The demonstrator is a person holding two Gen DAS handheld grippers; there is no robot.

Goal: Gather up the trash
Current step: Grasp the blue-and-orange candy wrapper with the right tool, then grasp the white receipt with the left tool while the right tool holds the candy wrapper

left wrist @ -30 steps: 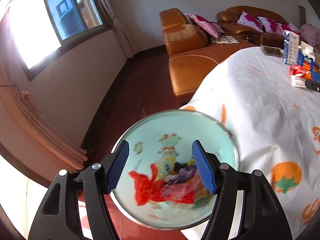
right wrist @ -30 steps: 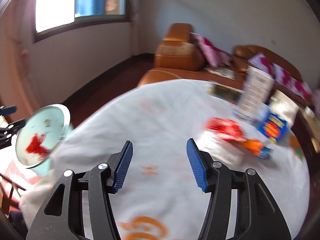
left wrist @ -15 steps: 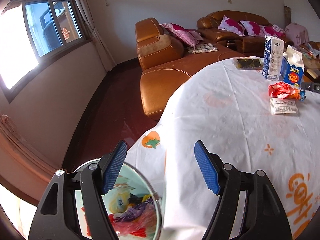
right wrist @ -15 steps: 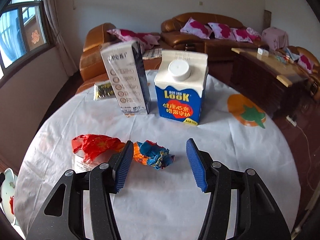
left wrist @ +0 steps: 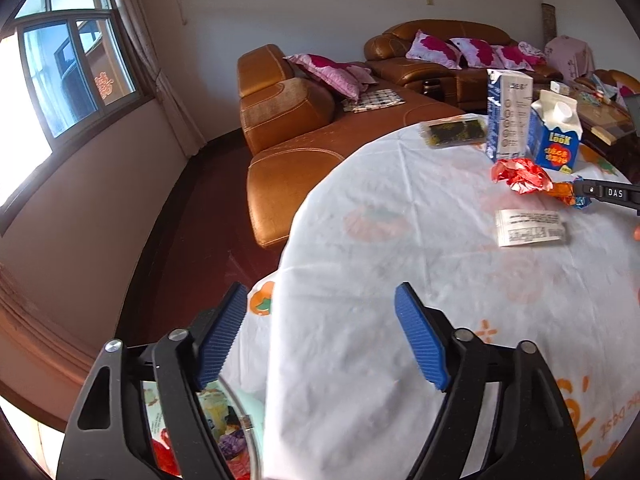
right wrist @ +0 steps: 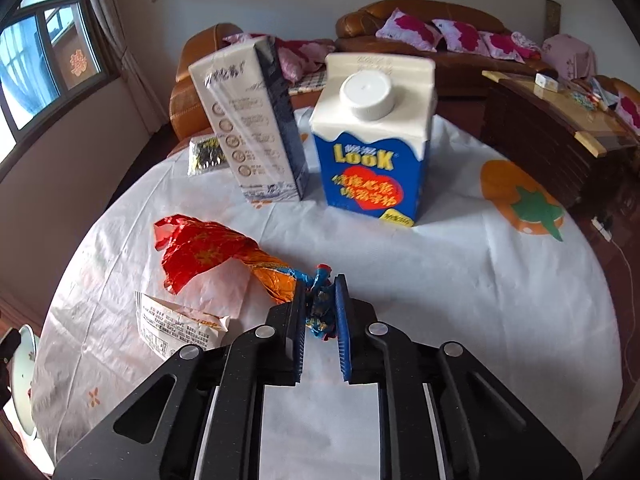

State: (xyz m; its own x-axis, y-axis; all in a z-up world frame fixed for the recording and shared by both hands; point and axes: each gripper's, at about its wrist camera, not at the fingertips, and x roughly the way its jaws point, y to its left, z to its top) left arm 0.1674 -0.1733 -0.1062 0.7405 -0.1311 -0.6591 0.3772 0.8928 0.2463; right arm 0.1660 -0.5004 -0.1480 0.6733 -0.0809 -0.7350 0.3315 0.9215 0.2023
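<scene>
A blue carton printed "LOOK", white screw cap on top, stands toward the far edge of the round desk, just beside a taller white-and-navy carton whose print is too blurred to read. A dark packet lies at the far left edge. The desk wears a white cloth with orange fruit prints; brown leather sofas with pink cushions line the walls, and a window sits left.

The right gripper is closing, its fingers pinching the blue twisted end of an orange-and-blue wrapper near the desk's middle. A crumpled red wrapper touches it on the left; a printed paper packet lies nearer the left edge.

The left gripper is opening, fingers spread with nothing between them, over the desk's near left edge. Below that edge, a bin holds coloured wrappers.
</scene>
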